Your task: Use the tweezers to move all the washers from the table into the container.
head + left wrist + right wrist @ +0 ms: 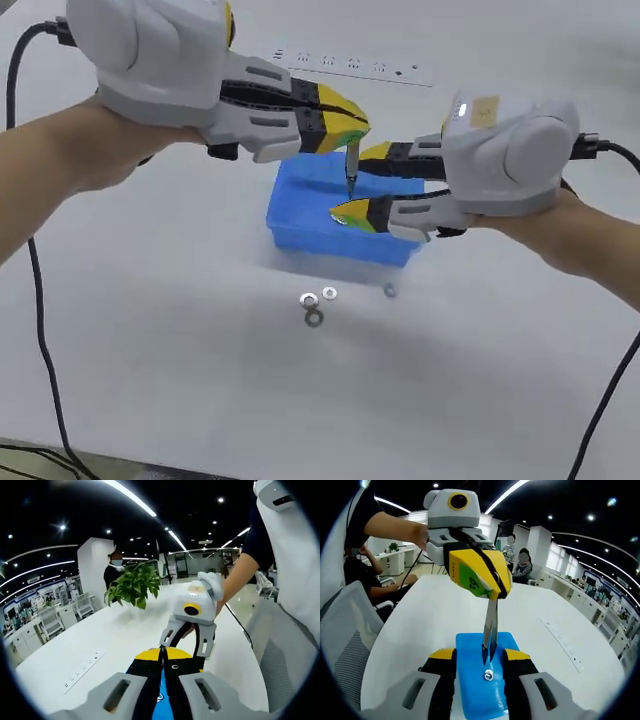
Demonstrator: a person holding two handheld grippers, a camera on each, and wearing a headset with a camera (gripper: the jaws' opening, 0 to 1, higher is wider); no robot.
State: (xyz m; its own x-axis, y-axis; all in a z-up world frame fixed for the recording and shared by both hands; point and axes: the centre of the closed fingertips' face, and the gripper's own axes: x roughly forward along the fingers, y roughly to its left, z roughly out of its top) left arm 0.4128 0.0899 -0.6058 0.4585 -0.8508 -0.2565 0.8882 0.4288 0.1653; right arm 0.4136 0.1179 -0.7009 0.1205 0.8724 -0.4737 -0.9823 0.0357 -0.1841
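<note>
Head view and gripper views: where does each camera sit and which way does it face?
Head view: from the headset, down at the table; forearms, left gripper and right gripper show.
Left gripper view: along its shut jaws toward the right gripper; the person's arm shows.
Right gripper view: along its open jaws over the container, facing the left gripper.
Head and right gripper views share the tweezers over the container.

upright tweezers (352,168) over blue container (298,218), washers (315,305) nearby.

Left tongs (356,124) with tweezers (352,165) and right tongs (362,183) crowd the air above the blue container (300,226); open surface (180,380) surrounds washers (316,303).
</note>
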